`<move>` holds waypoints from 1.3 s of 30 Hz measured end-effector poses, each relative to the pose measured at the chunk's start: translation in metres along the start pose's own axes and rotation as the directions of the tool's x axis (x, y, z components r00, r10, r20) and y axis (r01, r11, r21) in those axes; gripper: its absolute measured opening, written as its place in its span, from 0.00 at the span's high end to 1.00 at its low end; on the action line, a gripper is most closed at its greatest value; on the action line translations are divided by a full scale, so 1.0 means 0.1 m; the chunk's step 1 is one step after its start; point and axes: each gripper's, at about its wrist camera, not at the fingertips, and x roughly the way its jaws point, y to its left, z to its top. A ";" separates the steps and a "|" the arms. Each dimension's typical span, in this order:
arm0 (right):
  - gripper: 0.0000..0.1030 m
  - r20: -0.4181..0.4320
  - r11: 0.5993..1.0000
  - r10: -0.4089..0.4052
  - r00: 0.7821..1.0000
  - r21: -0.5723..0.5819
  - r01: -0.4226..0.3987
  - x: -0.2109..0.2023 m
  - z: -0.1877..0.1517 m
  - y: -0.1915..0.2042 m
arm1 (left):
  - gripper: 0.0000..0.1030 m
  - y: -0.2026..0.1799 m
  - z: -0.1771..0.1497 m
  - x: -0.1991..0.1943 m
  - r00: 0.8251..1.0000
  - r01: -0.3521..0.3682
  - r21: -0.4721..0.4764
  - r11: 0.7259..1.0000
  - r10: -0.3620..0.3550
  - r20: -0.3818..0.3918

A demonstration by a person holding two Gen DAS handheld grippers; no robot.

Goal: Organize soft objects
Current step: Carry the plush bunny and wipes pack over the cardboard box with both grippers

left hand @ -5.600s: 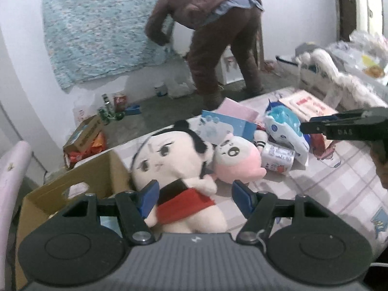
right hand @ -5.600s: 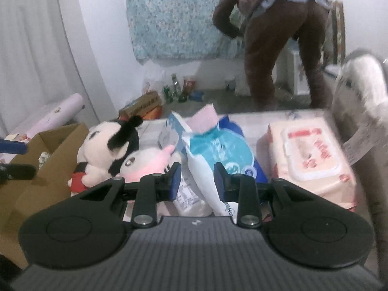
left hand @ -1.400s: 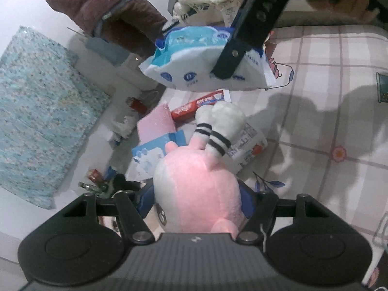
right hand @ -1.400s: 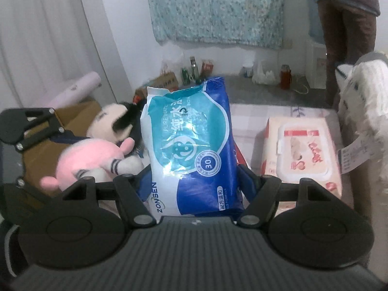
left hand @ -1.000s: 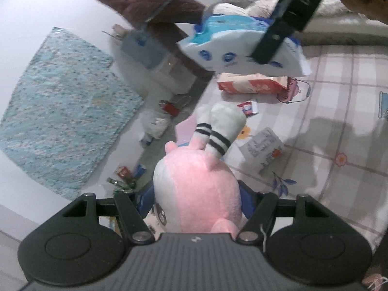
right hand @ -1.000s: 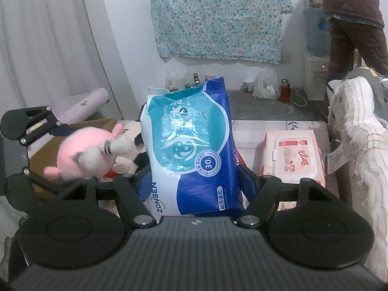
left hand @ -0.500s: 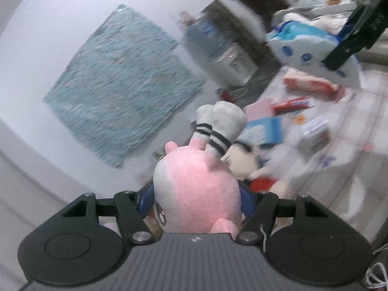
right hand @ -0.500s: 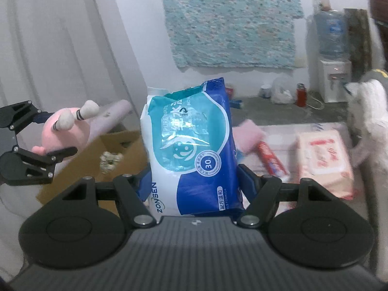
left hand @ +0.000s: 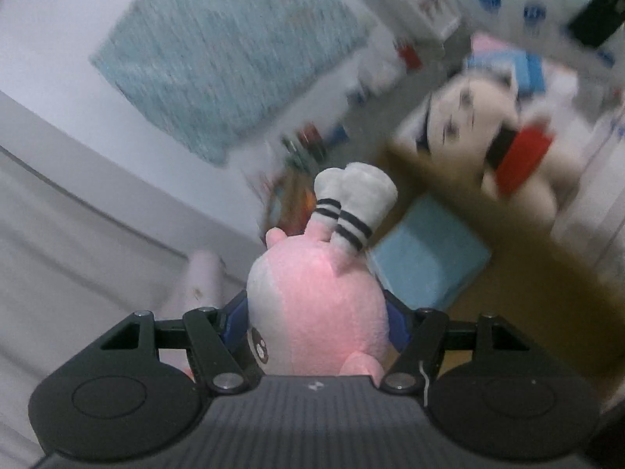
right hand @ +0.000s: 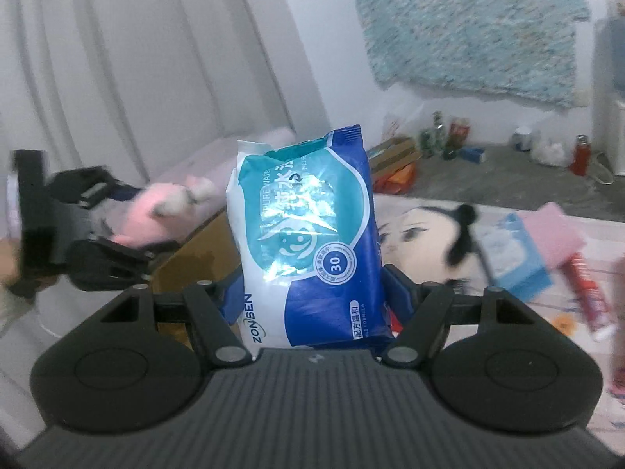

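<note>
My left gripper (left hand: 317,322) is shut on a pink plush toy (left hand: 318,305) with grey striped feet, held in the air above the open cardboard box (left hand: 519,269). In the right wrist view the same pink plush toy (right hand: 154,211) and left gripper (right hand: 133,230) hang at the left, over the cardboard box (right hand: 195,254). My right gripper (right hand: 312,297) is shut on a blue and white wet-wipes pack (right hand: 308,242), held upright beside the box. A large doll with black hair and red clothes (left hand: 480,129) lies on the bed just past the box.
A light blue item (left hand: 425,258) lies inside the box. On the checked bedsheet (right hand: 566,312) lie a blue tissue pack (right hand: 511,250), a pink pack (right hand: 554,230) and a red tube (right hand: 590,297). A teal cloth (right hand: 468,23) hangs on the wall; bottles and a box litter the floor.
Both grippers swung left with their loads, away from the bed and towards the cardboard box. The pink plush now hangs over the box opening. Both grips are unchanged.
</note>
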 end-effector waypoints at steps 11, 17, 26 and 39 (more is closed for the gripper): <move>0.32 -0.134 0.997 0.080 0.988 -0.007 -0.082 1.02 0.04 0.38 | 0.27 -0.32 -0.57 1.74 0.965 0.114 0.150 0.982 -0.074 -0.250; 0.32 -0.174 0.995 0.079 0.982 -0.049 -0.089 1.28 0.07 0.52 | 0.11 -0.49 -0.82 2.11 0.942 0.181 0.198 0.963 -0.112 -0.317; 0.32 -0.207 0.992 0.074 0.976 -0.086 -0.094 1.52 0.14 0.64 | 0.55 -0.02 -0.83 1.52 0.957 0.233 -0.053 0.971 -0.239 -0.166; 0.31 -0.340 0.950 0.015 0.940 -0.289 -0.120 2.01 0.14 1.17 | 0.50 0.19 -0.96 1.46 0.941 0.270 -0.245 0.931 -0.309 -0.140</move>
